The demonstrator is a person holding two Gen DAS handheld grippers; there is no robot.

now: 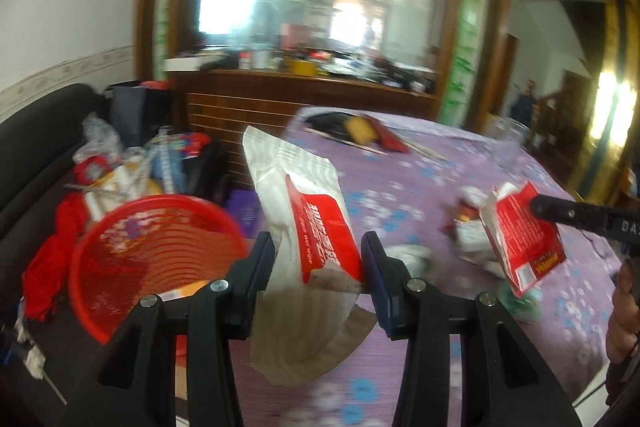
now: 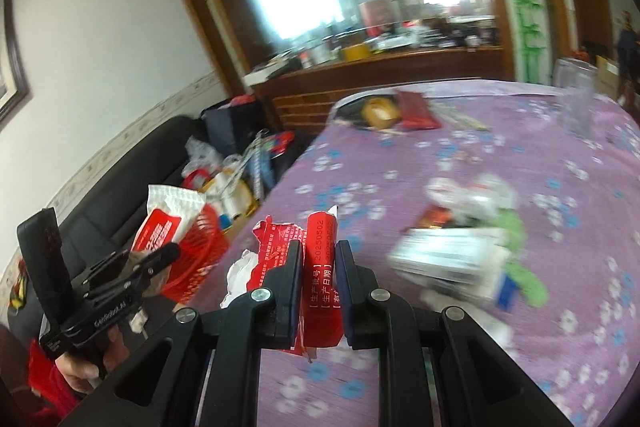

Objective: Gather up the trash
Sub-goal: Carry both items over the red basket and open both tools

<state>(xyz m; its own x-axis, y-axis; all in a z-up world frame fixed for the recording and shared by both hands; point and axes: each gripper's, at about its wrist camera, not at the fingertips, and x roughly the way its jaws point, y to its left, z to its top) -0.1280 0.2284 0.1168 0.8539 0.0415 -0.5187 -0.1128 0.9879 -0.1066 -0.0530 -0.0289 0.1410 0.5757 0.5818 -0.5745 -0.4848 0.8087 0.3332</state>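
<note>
My left gripper (image 1: pixel 318 255) is shut on a white and red wet-wipe packet (image 1: pixel 304 195), which stands up between the pads above the table's left edge. A red plastic basket (image 1: pixel 156 251) sits just left of it, below table height. My right gripper (image 2: pixel 319 259) is shut on a torn red carton (image 2: pixel 320 267) held over the purple flowered tablecloth (image 2: pixel 400 167). The left wrist view shows that carton (image 1: pixel 524 243) at the right, in the right gripper (image 1: pixel 538 211). In the right wrist view, the left gripper (image 2: pixel 158 259) holds the packet (image 2: pixel 168 219) beside the basket (image 2: pixel 196 259).
A blurred pile of wrappers and boxes (image 2: pixel 460 251) lies on the cloth to the right. At the far end are a clear glass (image 2: pixel 576 99), a red pouch (image 2: pixel 418 111) and chopsticks. A black sofa (image 1: pixel 44 131) piled with bags stands left of the table. A wooden cabinet (image 1: pixel 304 95) with a mirror is behind.
</note>
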